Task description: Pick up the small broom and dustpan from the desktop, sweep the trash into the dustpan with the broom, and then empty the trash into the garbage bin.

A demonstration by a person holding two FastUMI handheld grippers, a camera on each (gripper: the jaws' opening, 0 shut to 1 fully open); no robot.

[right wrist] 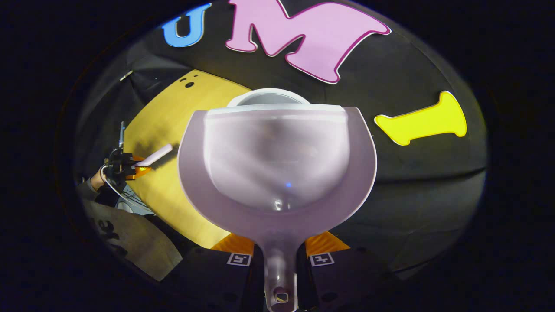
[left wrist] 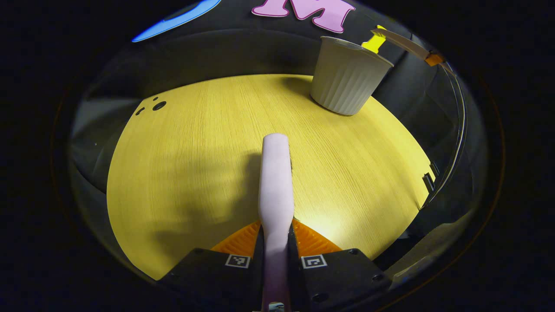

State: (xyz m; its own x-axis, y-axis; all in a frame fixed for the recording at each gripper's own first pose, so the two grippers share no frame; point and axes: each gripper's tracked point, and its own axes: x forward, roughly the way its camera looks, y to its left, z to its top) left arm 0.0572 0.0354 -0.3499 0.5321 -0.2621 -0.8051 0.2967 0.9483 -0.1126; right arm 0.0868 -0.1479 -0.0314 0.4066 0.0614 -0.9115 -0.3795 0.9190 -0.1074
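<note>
One wooden desktop spreads pale yellow under everything. The ribbed off-white garbage bin stands at its far edge. The translucent pinkish dustpan, its handle pinched in the right gripper, hangs above the bin's rim. The left gripper is clamped on the small pink broom over the desk.
</note>
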